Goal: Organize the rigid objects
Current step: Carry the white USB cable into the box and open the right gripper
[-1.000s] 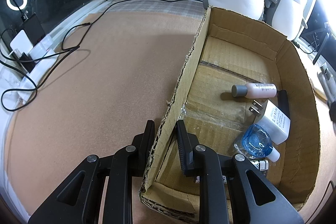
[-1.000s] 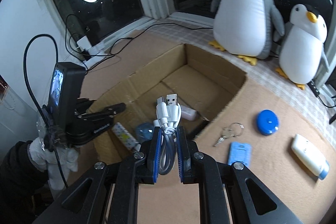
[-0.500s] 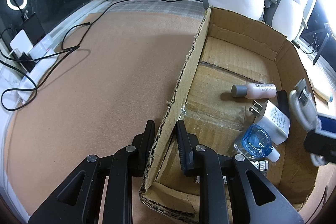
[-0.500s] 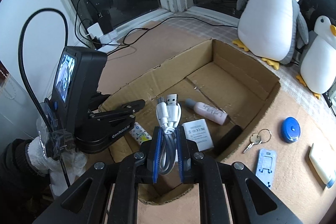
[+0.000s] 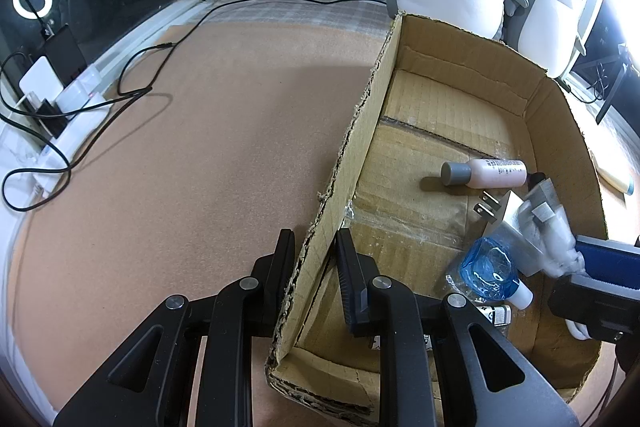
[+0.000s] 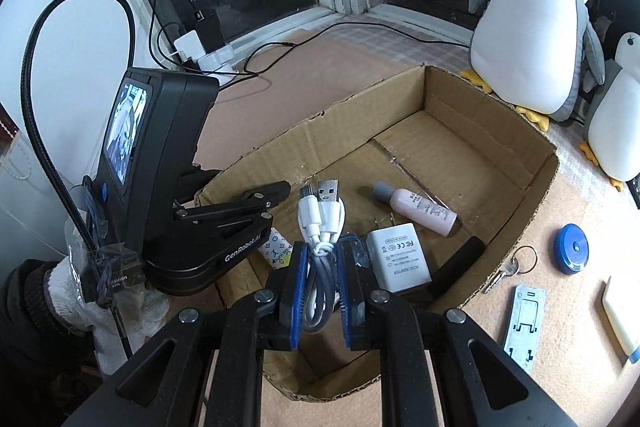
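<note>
White coiled cable (image 6: 320,227), pinched in the right gripper (image 6: 320,291) fingers, has travelled from beside the cardboard box (image 6: 532,187) to above its floor, so release comes next. The left gripper (image 5: 310,267) fingers stay clamped on the box wall. Inside: one bottle (image 6: 416,209), one charger (image 6: 400,261). On the worktop (image 6: 568,307): one key ring (image 6: 516,263), one blue disc (image 6: 572,247).

Black hand-held gripper (image 6: 322,259) — white glove (image 6: 76,291)
</note>
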The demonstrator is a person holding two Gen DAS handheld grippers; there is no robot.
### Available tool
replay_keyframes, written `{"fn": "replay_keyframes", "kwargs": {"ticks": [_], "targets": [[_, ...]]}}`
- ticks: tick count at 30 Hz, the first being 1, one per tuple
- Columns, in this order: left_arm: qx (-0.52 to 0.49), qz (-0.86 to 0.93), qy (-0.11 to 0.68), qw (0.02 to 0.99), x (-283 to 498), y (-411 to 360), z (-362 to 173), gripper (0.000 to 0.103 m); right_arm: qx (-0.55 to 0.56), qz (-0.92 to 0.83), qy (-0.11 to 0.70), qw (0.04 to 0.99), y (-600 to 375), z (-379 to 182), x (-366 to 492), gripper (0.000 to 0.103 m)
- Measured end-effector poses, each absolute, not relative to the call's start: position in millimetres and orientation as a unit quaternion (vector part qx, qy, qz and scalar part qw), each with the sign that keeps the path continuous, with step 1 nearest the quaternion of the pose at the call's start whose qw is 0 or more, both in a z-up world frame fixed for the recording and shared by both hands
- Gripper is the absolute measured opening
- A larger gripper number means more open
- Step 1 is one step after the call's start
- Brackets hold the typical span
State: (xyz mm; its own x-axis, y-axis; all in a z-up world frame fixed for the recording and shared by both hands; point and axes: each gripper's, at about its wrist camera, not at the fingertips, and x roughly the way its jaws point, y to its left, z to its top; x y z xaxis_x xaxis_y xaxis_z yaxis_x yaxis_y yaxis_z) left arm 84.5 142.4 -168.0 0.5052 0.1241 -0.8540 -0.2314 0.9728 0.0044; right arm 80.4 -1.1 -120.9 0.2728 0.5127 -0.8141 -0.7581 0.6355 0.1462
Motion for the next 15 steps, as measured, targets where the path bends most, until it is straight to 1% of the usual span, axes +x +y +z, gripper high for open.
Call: {"fn": "replay_keyframes", "kwargs": {"ticks": [2,3,5,7,9,12,15], "targets": [[-0.055,0.103,0.487,0.866,85.1,141.6,-167.8,0.019,-0.138,0.406,0.444,0.786,-0.9,-119.7,78.8,0.015],[-0.055,0.103,0.487,0.866,84.5,142.5,-168.0,0.019,-0.138,0.409,0.444,0.786,-0.6,-119.1,78.4,0.017],[-0.055,0.103,0.487,0.866,84.8,141.9,-168.0,0.019,-0.141,0.408,0.440,0.787,0.0,-118.0,77.3,0.022],[-0.055,0.103,0.486,0.866,84.6,142.0,-168.0,0.019,-0.143,0.406,0.438,0.789,0.2,-117.0,77.1,0.036],[-0.055,0.103,0.486,0.866,84.6,142.0,-168.0,0.019,-0.143,0.404,0.434,0.793,-1.0,-115.7,76.6,0.043],[-0.055,0.103,0.486,0.866,84.5,142.0,-167.9,0.019,-0.141,0.402,0.436,0.793,-2.3,-115.3,77.0,0.045],[-0.055,0.103,0.486,0.866,84.5,142.0,-168.0,0.019,-0.144,0.397,0.435,0.796,-3.9,-114.9,77.5,0.053]]}}
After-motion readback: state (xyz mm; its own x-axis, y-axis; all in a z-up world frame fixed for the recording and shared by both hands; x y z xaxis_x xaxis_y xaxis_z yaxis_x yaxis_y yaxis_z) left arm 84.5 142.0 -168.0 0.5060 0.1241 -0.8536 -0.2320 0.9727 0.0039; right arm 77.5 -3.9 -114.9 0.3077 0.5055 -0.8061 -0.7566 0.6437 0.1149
